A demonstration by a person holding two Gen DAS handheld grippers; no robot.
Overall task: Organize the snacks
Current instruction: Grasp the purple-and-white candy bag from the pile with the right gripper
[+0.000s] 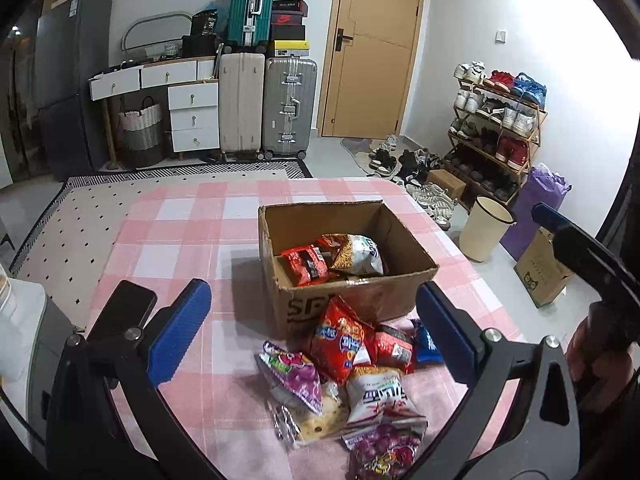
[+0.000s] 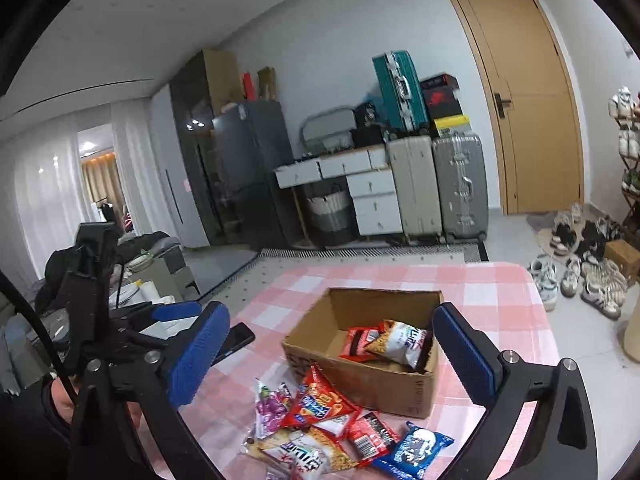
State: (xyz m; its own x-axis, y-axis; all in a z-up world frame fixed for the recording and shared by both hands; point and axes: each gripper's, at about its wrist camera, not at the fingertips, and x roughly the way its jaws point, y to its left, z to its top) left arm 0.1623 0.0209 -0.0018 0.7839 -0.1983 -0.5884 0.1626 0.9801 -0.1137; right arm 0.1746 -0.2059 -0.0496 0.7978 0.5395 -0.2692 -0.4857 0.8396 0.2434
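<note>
An open cardboard box (image 1: 404, 292) stands on the pink checked tablecloth (image 1: 180, 220). Inside lie a red packet (image 1: 306, 264) and a white-orange noodle bag (image 1: 358, 256). A pile of snack packets (image 1: 344, 376) lies in front of the box: a red chips bag (image 1: 340, 340), purple candy bags, a blue packet (image 1: 426, 344). My left gripper (image 1: 316, 336) is open and empty above the pile. My right gripper (image 2: 332, 356) is open and empty above the box (image 2: 384, 384) and the pile (image 2: 332, 432).
A black phone (image 1: 128, 304) lies on the table at the left. Behind the table are suitcases (image 1: 266, 108), white drawers, a fridge and a door. A shoe rack (image 1: 496, 132), a cream bin (image 1: 486, 228) and loose shoes are at the right.
</note>
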